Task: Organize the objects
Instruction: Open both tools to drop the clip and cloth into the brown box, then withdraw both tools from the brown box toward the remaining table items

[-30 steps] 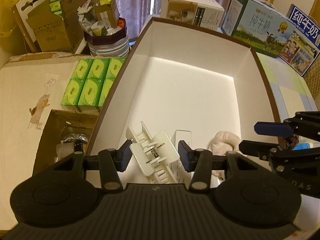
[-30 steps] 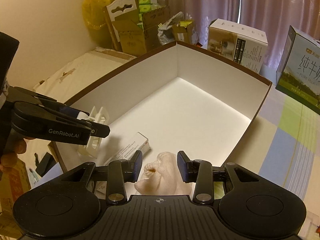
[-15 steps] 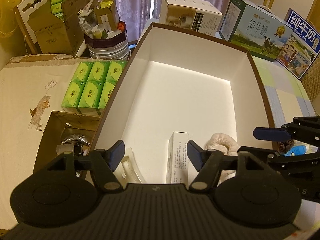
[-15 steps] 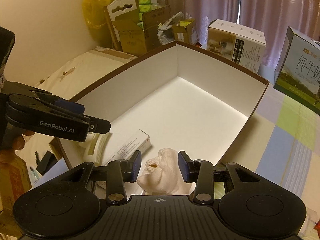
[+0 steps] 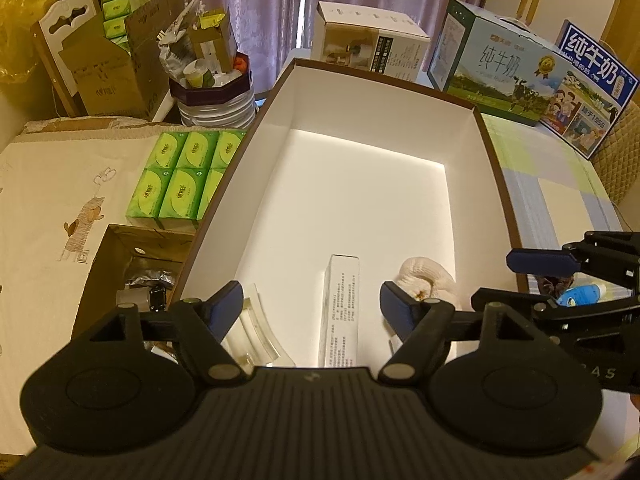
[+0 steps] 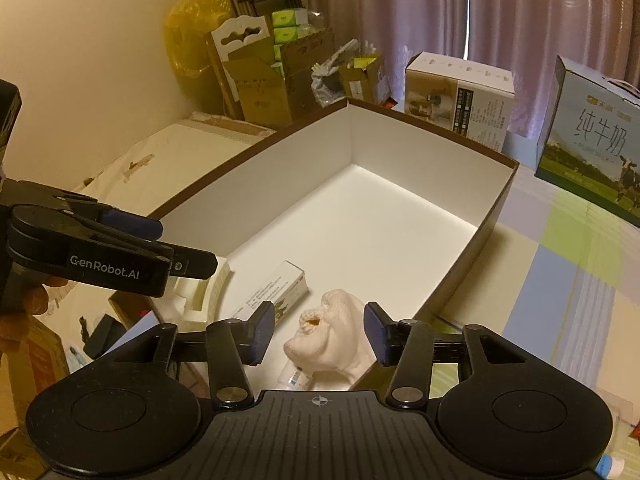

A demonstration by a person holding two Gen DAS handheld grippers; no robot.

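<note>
Release step, I judge: both grippers' jaws are opening, the left gripper [image 5: 311, 307] empty above the white box [image 5: 486, 136], the right gripper [image 6: 319, 332] clear of the cream cloth [image 6: 340, 332] below. Next, each needs another loose item.

White plastic hair clip [image 5: 256, 332]: lower part hidden behind left gripper body; in right wrist view partly behind left gripper [image 6: 188, 248]. Long white printed carton [image 5: 340, 312]: text too small to read, near end hidden. Small white tube with blue label [image 6: 294, 378]: mostly hidden under cream knitted cloth [image 6: 340, 336]. Blue-white bottle [image 5: 580, 294]: behind right gripper's fingers [image 5: 540, 260].
</note>
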